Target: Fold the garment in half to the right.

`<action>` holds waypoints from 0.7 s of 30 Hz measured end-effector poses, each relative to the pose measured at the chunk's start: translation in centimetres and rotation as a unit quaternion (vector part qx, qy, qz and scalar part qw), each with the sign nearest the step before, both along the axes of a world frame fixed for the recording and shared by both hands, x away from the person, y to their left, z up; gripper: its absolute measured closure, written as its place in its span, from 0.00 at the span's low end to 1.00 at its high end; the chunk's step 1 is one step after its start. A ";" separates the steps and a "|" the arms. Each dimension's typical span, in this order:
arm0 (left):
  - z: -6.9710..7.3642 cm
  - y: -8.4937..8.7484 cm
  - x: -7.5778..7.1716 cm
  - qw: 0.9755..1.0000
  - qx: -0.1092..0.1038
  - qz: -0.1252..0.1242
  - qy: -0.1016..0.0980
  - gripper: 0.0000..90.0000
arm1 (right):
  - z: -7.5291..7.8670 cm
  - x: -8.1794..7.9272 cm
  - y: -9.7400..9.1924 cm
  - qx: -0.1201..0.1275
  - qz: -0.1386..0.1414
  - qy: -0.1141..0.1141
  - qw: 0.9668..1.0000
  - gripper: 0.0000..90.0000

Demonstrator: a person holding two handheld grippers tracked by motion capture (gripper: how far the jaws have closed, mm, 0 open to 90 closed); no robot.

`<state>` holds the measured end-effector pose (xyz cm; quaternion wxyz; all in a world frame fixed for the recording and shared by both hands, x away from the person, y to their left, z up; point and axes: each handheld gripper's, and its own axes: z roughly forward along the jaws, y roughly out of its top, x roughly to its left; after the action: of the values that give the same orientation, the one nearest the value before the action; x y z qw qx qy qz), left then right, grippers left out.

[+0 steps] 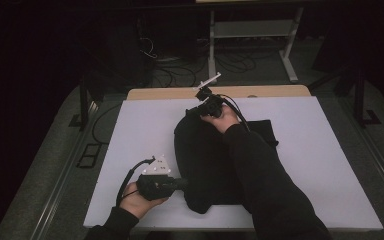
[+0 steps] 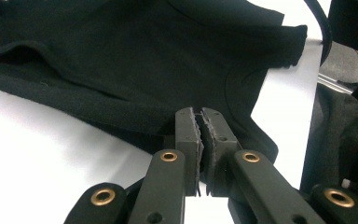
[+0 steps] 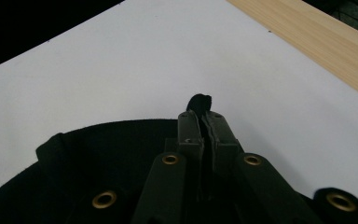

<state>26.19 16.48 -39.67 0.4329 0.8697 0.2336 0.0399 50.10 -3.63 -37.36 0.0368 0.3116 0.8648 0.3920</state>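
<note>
A black garment lies bunched in the middle of a white board. My left gripper is at the garment's near left edge. In the left gripper view its jaws are shut at the hem of the garment, and the fabric seems pinched between the pads. My right gripper is at the garment's far end. It is shut on a fold of the garment, and a small tuft of cloth pokes out past the tips.
The board rests on a wooden table whose far edge shows behind it. The person's right sleeve lies across the garment. Cables and a white table frame stand on the floor beyond.
</note>
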 end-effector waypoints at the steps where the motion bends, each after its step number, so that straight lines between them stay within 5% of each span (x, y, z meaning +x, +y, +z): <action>1: 0.0 -0.2 0.1 1.000 0.000 -0.002 -0.001 0.94 | 0.0 0.0 -0.2 0.001 0.000 0.000 1.000 0.94; 21: 1.0 -3.2 1.0 1.000 0.000 -0.029 -0.009 0.94 | 0.3 -0.5 -4.1 0.007 -0.022 0.000 1.000 0.94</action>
<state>27.23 13.31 -38.63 0.4360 0.8758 0.2043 0.0355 49.60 -7.70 -37.03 0.0431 0.3310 0.8549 0.3972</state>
